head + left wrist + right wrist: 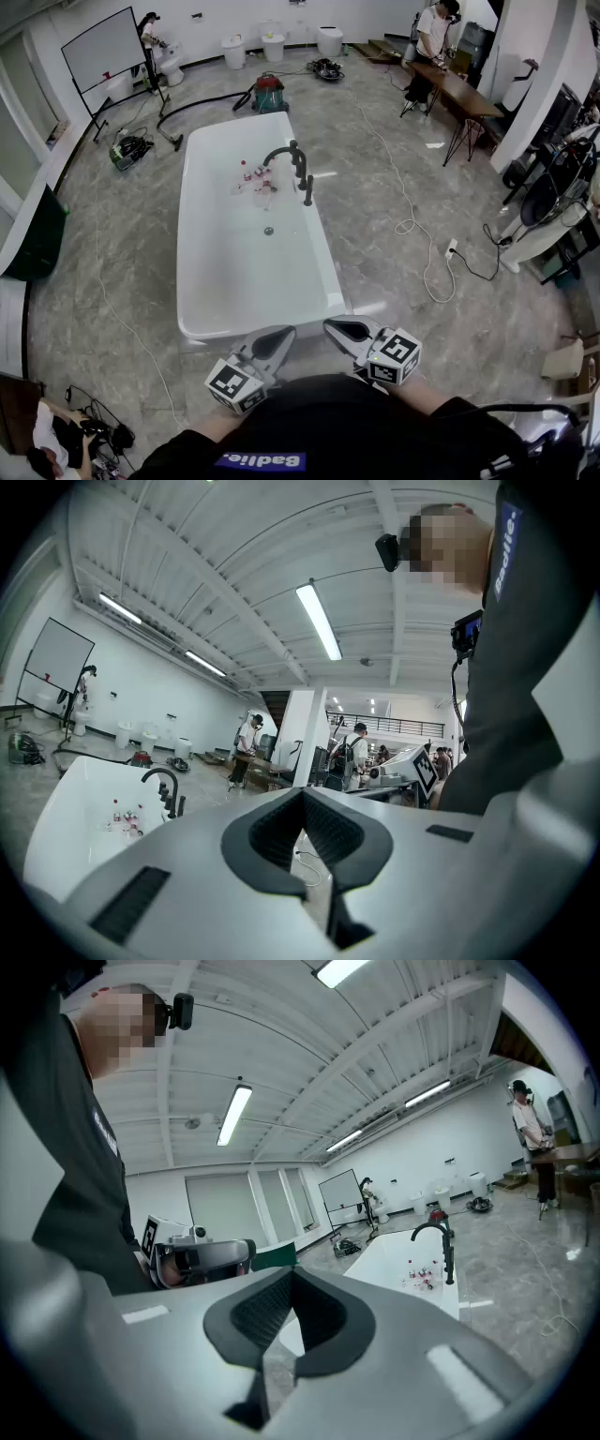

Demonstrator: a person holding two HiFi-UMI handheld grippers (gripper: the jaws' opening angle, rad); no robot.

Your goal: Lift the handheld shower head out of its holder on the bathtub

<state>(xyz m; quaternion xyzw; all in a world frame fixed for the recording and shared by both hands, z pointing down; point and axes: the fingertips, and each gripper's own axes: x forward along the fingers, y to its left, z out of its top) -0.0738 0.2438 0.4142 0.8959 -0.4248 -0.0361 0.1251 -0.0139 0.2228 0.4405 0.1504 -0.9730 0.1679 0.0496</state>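
Observation:
The white bathtub (202, 309) stands in the middle of the floor, well ahead of both grippers. On its right rim rises a black arched faucet (284, 152), with the black handheld shower head (307, 190) upright in its holder beside it. My left gripper (281, 333) and right gripper (333, 326) hover close to my body, just short of the tub's near end, both shut and empty. The left gripper (302, 794) view has the faucet (161, 787) far off at the left. In the right gripper (291, 1274) view the faucet (441, 1241) and shower head (449, 1265) are far off at the right.
Several small bottles (255, 178) lie in the tub near a drain (269, 230). A red and teal vacuum (269, 94) with a hose sits beyond the tub. A white cable (412, 225) snakes along the floor at the right. A table (459, 94) and people stand at the far right.

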